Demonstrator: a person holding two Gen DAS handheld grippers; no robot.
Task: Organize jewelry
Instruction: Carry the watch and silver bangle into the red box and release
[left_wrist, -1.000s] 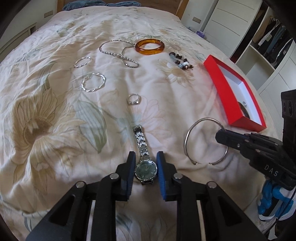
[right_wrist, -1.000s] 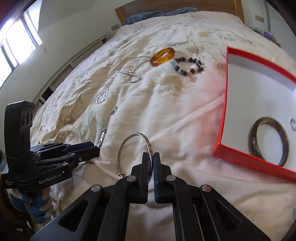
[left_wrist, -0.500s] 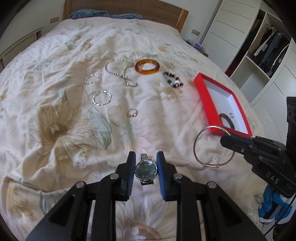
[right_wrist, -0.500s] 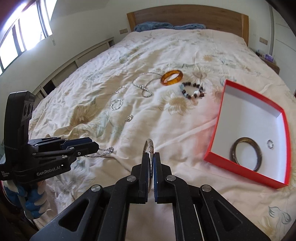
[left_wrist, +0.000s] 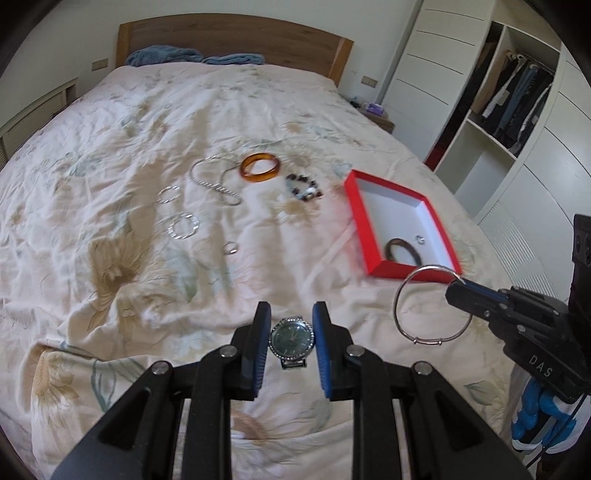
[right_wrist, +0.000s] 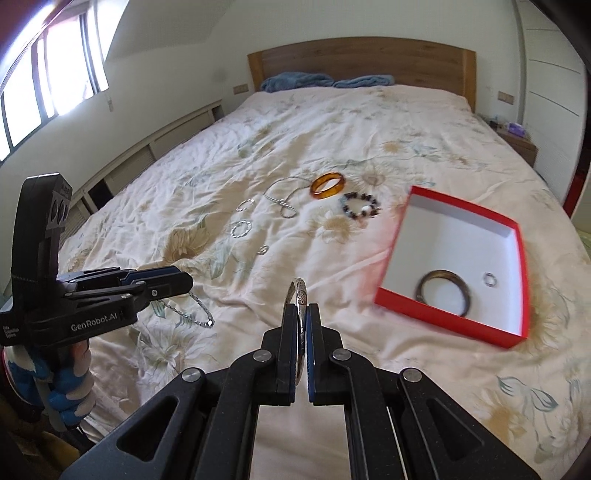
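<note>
Both grippers risen off the bed since earlier, loads aloft.
Left gripper fingers pinch watch; right gripper fingers pinch silver bangle, near red box edge; bare bedding between.

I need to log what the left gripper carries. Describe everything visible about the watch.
The watch has a round dark-green dial ringed with small sparkling stones and a silver-looking metal link band. The left gripper is shut on its case, pads pressing both sides, dial facing the camera. It is lifted clear of the bedspread, band hanging below.
</note>
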